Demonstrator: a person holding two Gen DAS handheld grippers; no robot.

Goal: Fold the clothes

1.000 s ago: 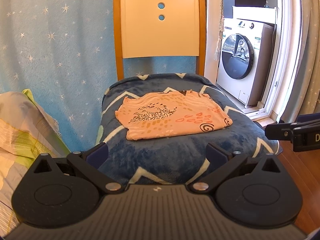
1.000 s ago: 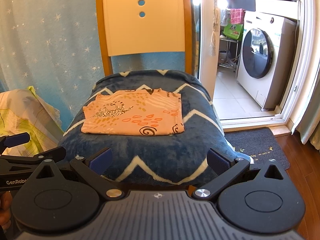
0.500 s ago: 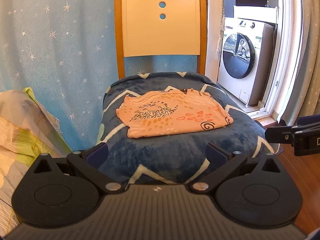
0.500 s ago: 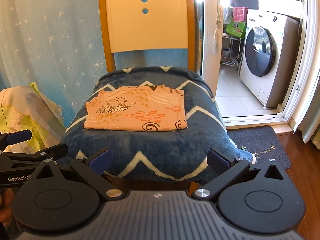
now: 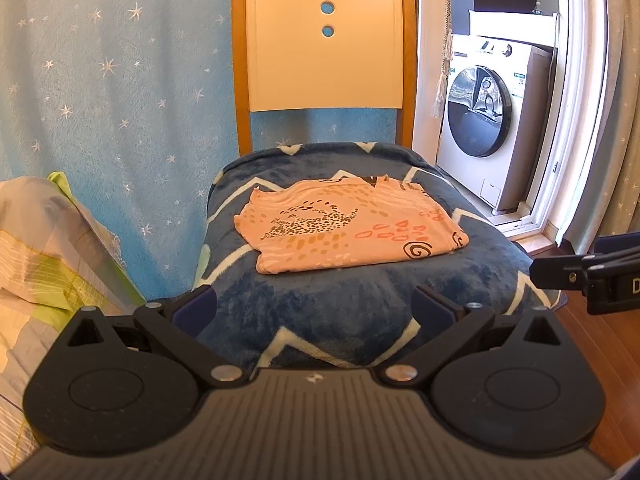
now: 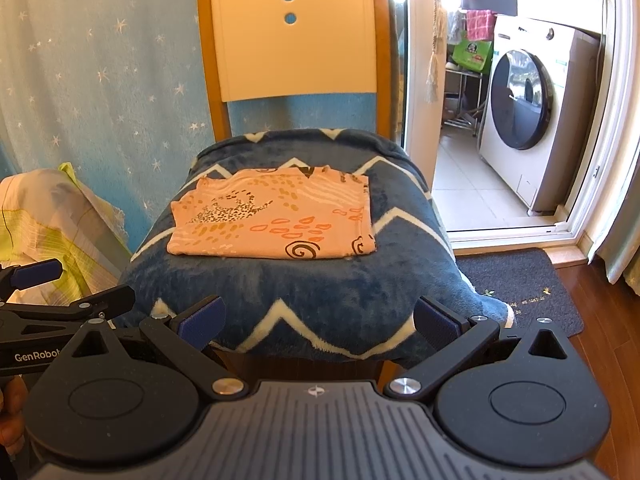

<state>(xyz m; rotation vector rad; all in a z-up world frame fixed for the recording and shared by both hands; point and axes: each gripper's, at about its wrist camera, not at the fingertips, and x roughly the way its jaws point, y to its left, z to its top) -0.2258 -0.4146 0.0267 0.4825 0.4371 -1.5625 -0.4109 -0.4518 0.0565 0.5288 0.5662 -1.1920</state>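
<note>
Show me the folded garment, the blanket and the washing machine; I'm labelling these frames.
folded garment (image 6: 276,220): right wrist view, middle of its top face.
blanket (image 6: 320,288): right wrist view, bare front drape.
washing machine (image 5: 478,114): left wrist view, round door.

Folded garment (image 5: 348,228) showing peach-orange ground, carrying black speckled patch, tan dashes, coral ovals, black spirals at lower right. Blanket (image 5: 360,300) beneath showing dark blue with cream zigzag bands. Chair back (image 5: 326,40) at top centre showing cream panel, orange-brown wood frame. Curtain (image 5: 112,80) at upper left showing pale blue with white stars. Bedding (image 5: 44,240) at left edge showing lime-green, grey and white stripes. Gripper pads (image 6: 202,316) showing navy on black bodies. Washing machine (image 6: 536,120) at right showing white with black round door. Doormat (image 6: 524,284) showing dark grey.
</note>
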